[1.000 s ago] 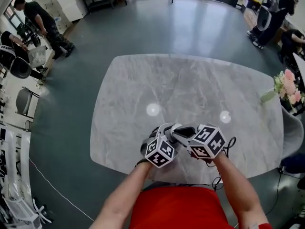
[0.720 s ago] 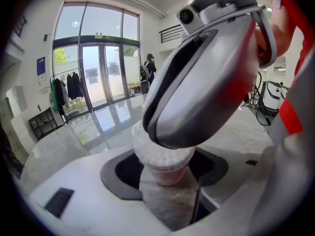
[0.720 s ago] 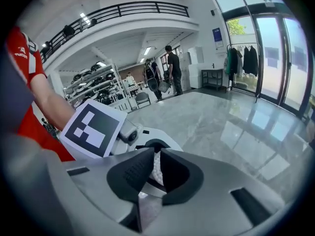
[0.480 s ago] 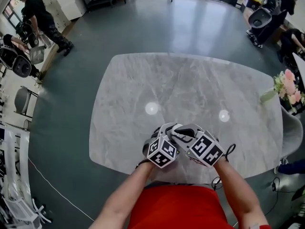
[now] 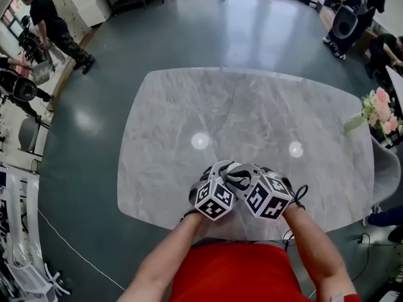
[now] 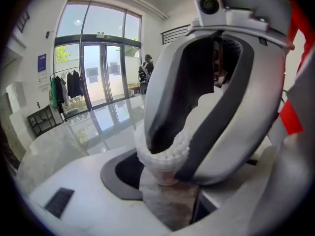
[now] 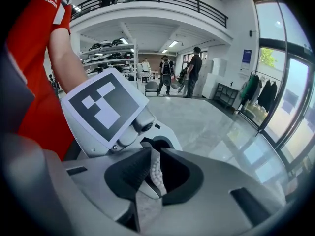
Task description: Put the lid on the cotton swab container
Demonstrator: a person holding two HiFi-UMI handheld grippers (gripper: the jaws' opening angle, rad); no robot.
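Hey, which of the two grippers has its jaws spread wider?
The left gripper: its jaws span the clear round cotton swab container. The right gripper's jaws are closing, a narrow gap with white swab tips between.

Grey-veined marble table (image 5: 252, 106), red shirt (image 5: 233, 272), black-and-white marker cubes (image 5: 214, 200).

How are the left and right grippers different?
On the left gripper the jaws stand wide; on the right gripper they are nearly together, closing. The left gripper clamps the body of the cotton swab container; the right gripper has its swab tips between the jaws. Both meet at that container.
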